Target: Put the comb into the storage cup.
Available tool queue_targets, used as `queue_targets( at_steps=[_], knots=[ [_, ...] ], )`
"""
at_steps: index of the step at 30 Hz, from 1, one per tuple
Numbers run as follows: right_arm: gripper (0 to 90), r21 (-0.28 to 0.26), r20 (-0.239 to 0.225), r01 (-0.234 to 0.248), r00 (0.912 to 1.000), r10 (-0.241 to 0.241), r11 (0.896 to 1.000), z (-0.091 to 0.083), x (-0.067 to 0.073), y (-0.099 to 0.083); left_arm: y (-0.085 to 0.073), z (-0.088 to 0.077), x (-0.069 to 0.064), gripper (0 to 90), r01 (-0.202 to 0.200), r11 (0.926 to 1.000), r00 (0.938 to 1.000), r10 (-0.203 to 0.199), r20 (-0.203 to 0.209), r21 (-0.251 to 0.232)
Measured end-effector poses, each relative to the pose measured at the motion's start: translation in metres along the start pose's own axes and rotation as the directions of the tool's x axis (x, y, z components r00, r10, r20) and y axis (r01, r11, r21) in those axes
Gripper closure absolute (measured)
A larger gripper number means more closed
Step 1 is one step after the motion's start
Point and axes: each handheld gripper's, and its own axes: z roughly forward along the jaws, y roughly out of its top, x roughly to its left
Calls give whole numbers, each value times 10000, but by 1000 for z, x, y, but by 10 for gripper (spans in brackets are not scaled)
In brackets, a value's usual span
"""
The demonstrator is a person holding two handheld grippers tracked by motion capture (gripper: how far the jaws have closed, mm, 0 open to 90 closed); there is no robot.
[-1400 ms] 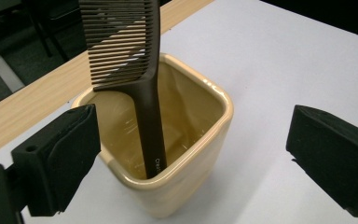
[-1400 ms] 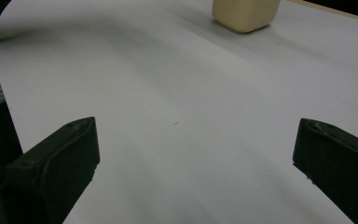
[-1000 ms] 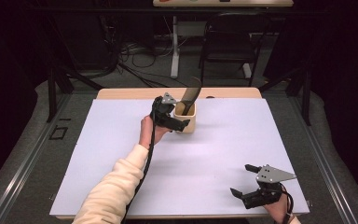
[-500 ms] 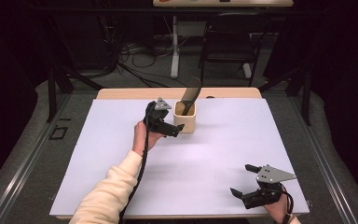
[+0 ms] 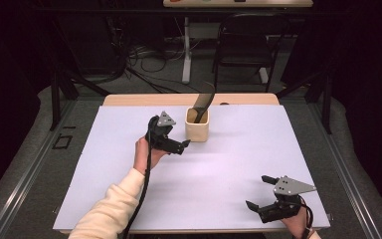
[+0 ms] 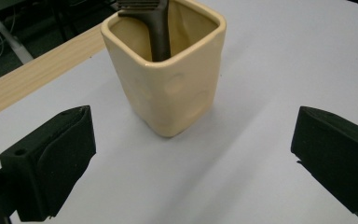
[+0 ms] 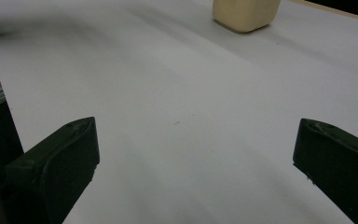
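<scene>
High view: right gripper [image 5: 258, 191] lies low at the table's [image 5: 229, 164] near right corner, jaws spread. Farther in, the left gripper [image 5: 185, 144], forearm stretched forward, points jaws wide apart at the cream cup [image 5: 197, 124] holding a dark spatula [image 5: 203, 99], just short of it.

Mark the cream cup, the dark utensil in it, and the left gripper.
cream cup [image 6: 168, 93], left gripper view, front corner of its wall
dark utensil [image 6: 158, 37], left gripper view, handle inside the cup
left gripper [image 5: 185, 144], high view, between its fingertips
</scene>
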Motion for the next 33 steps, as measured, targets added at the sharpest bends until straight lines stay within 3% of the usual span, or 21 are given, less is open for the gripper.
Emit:
queue_targets(
  at_steps=[9, 25, 33],
  knots=[
    [0, -1, -7, 3, 10000, -3, 10000, 0, 0, 0, -11, -4, -4, 0, -70, 9998, 10000, 71, -43, 189],
    [0, -31, 9, 34, 10000, -34, 10000, -1, 1, 0, -29, -18, -18, 0, -214, 9998, 9997, 214, 79, 26],
    [0, -33, 12, 19, 10000, -19, 10000, -1, 1, 1, -40, -26, -21, 0, -95, 9999, 9997, 97, 232, -89]
  ],
)
